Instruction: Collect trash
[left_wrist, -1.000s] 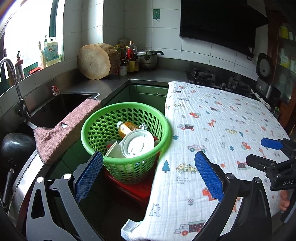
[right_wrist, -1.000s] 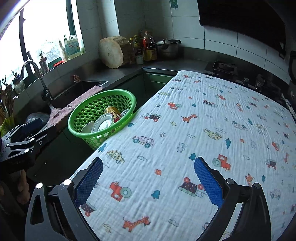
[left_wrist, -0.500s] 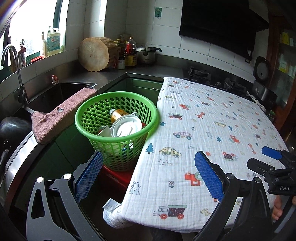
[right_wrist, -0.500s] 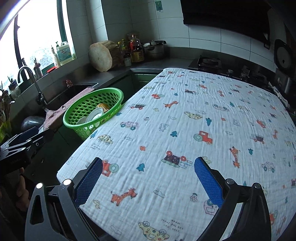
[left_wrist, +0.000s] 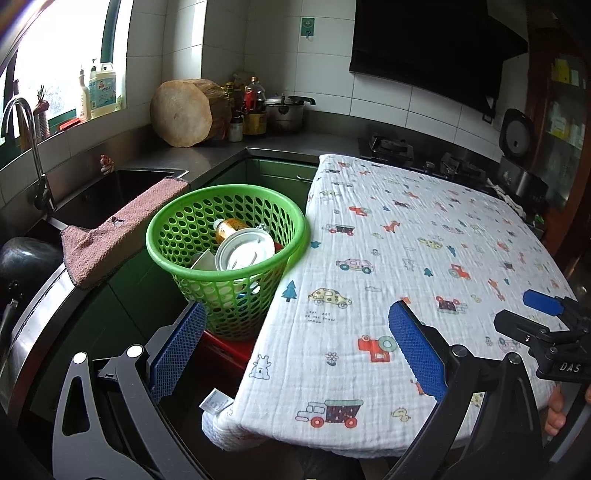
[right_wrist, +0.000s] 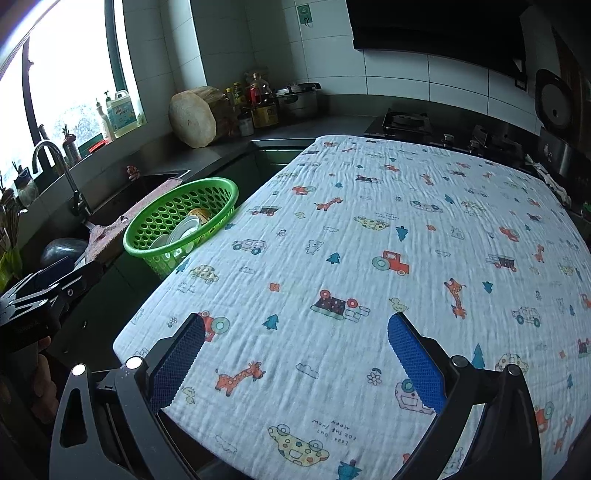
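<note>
A green perforated basket (left_wrist: 229, 295) stands beside the table's left edge, on something red. Inside it lie a white cup lid (left_wrist: 245, 253), an orange-labelled bottle (left_wrist: 229, 227) and other white pieces. My left gripper (left_wrist: 295, 314) hangs open and empty in front of the basket and the table corner. My right gripper (right_wrist: 295, 325) is open and empty over the near part of the cloth-covered table (right_wrist: 369, 240). The basket (right_wrist: 166, 218) shows far left in the right wrist view. Each gripper appears in the other's view, the right gripper (left_wrist: 543, 325) and the left gripper (right_wrist: 44, 291).
The table carries a white cloth (left_wrist: 406, 240) printed with cars and animals. A pink towel (left_wrist: 122, 232) drapes over the sink edge (left_wrist: 110, 184), with a faucet (left_wrist: 26, 140) and a dark pan (left_wrist: 26, 258) at the left. A chopping block (left_wrist: 183, 112), bottles, a pot and a stove (left_wrist: 391, 147) line the back counter.
Both grippers have drawn back from the basket and table, so more of the cloth shows. Both stayed open and empty. The basket's contents have not moved.
</note>
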